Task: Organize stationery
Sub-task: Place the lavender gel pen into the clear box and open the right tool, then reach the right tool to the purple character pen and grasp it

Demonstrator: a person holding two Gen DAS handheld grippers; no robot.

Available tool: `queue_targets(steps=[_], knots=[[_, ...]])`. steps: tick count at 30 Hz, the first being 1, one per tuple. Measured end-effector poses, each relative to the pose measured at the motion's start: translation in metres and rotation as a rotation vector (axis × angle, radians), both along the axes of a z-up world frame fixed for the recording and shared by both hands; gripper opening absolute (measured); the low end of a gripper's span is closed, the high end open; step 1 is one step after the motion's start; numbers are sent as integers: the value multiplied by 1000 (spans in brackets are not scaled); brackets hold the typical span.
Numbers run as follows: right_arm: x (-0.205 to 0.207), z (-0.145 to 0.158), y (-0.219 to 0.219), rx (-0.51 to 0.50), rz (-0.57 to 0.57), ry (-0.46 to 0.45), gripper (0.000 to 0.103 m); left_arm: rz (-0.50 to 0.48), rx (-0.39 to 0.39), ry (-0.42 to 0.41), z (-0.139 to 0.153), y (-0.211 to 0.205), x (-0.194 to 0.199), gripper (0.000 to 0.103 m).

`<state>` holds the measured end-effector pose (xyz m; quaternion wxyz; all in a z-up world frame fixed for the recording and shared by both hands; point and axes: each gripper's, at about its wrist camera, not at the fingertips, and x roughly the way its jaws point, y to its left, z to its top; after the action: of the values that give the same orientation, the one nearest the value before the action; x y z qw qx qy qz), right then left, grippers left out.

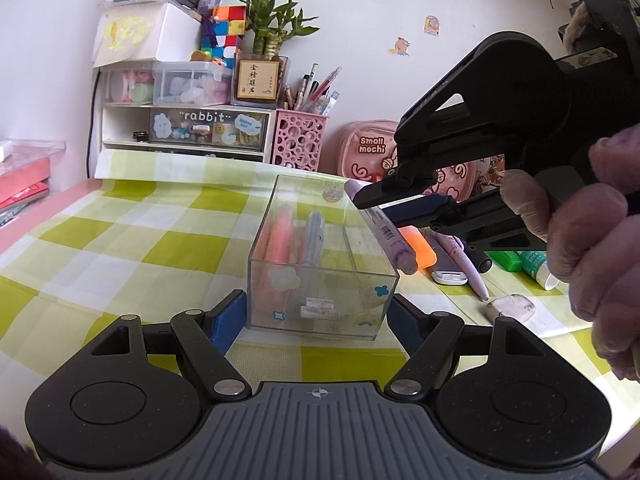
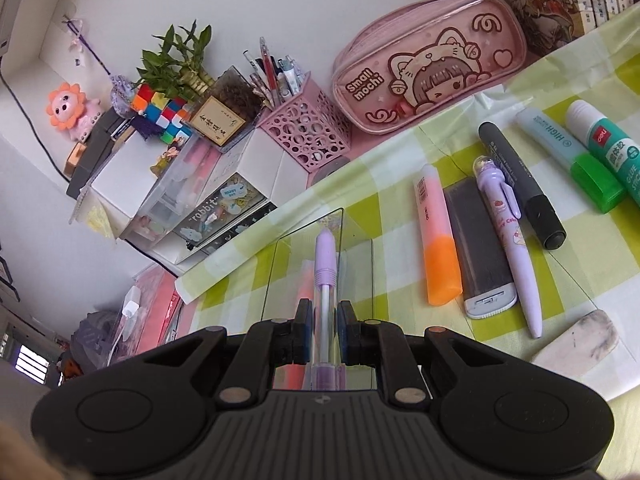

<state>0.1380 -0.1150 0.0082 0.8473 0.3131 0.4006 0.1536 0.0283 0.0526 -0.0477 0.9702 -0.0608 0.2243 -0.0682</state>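
Observation:
A clear plastic box [image 1: 320, 264] stands on the checked tablecloth and holds a pink highlighter [image 1: 278, 240] and a grey pen [image 1: 314, 240]. My left gripper [image 1: 318, 320] sits with its blue pads on both sides of the box's near end, shut on it. My right gripper [image 1: 384, 204] is shut on a purple pen [image 1: 390, 236], held tilted over the box's right wall. In the right wrist view the purple pen [image 2: 326, 280] lies between the pads of the right gripper [image 2: 325, 332], above the box [image 2: 320, 240].
On the cloth to the right lie an orange highlighter [image 2: 438, 240], a grey case [image 2: 478, 252], a lilac pen [image 2: 508, 240], a black marker [image 2: 520, 184], a green highlighter [image 2: 568, 156], a glue stick [image 2: 608, 144] and an eraser [image 2: 576, 344]. A pink pen holder [image 2: 308, 128] and pink pencil case [image 2: 428, 68] stand behind.

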Motion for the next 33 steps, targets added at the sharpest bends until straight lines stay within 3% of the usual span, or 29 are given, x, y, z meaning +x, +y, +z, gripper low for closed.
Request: queue_targets(steps=[10, 25, 29, 33], knots=[[10, 3, 13, -72, -49, -38, 13, 1, -1, 1, 0, 0, 0, 75], [7, 4, 12, -53, -31, -37, 25, -2, -3, 2, 1, 1, 0, 75], [3, 11, -4, -79, -29, -43, 35, -1, -2, 4, 1, 1, 0, 75], [-3, 24, -26, -176, -35, -104, 57, -1, 0, 6, 1, 1, 0, 75]])
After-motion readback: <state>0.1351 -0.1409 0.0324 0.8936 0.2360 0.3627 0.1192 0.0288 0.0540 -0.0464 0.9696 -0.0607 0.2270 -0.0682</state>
